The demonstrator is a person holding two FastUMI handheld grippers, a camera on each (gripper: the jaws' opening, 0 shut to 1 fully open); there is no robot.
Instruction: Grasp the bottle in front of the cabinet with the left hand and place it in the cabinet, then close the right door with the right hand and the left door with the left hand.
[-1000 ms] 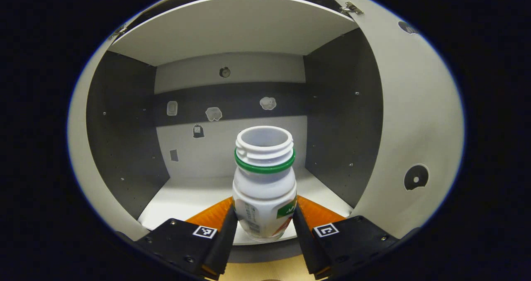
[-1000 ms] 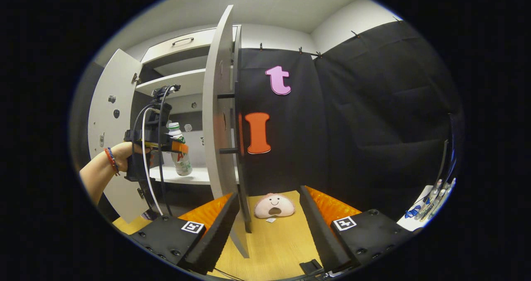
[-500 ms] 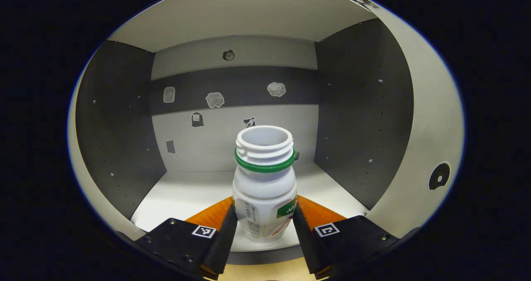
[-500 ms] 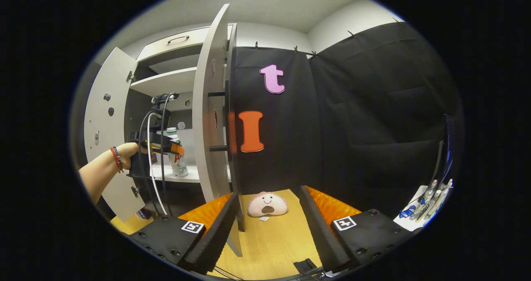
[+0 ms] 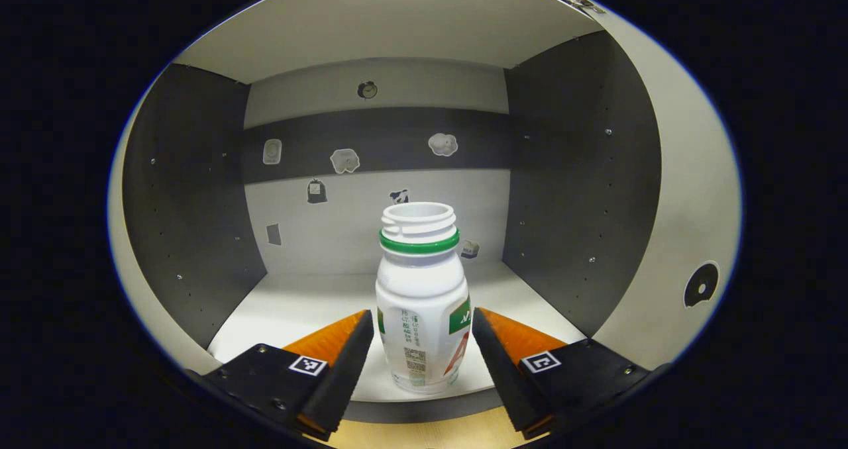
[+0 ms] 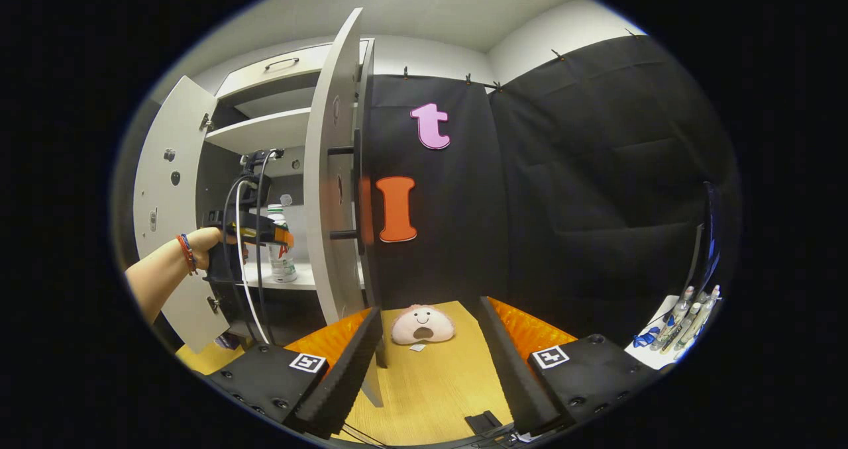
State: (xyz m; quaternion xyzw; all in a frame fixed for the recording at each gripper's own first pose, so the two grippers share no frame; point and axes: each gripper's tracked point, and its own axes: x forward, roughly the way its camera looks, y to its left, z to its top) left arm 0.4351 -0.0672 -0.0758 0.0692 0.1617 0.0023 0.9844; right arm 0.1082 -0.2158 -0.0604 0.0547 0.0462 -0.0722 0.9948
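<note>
A white bottle [image 5: 422, 303] with a green neck ring and no cap stands upright on the cabinet's lower shelf [image 5: 291, 310], near its front edge. My left gripper [image 5: 421, 313] is open, its fingers on either side of the bottle's lower half and no longer pressing it. In the right gripper view a hand holds that left gripper [image 6: 255, 234] at the bottle [image 6: 281, 257] inside the cabinet. The right door [image 6: 328, 204] stands wide open, edge-on just ahead of my right gripper [image 6: 430, 313], which is open and holds nothing. The left door [image 6: 165, 191] is also swung open.
A pink plush toy [image 6: 422, 324] lies on the wooden table beyond the right gripper's fingers. Several pens [image 6: 682, 316] lie on a white surface at the far right. The right door's inner face [image 5: 689, 191] runs along the right of the left gripper view.
The left gripper carried the bottle deeper into the cabinet, set it on the shelf and opened its fingers. The right gripper drifted slightly.
</note>
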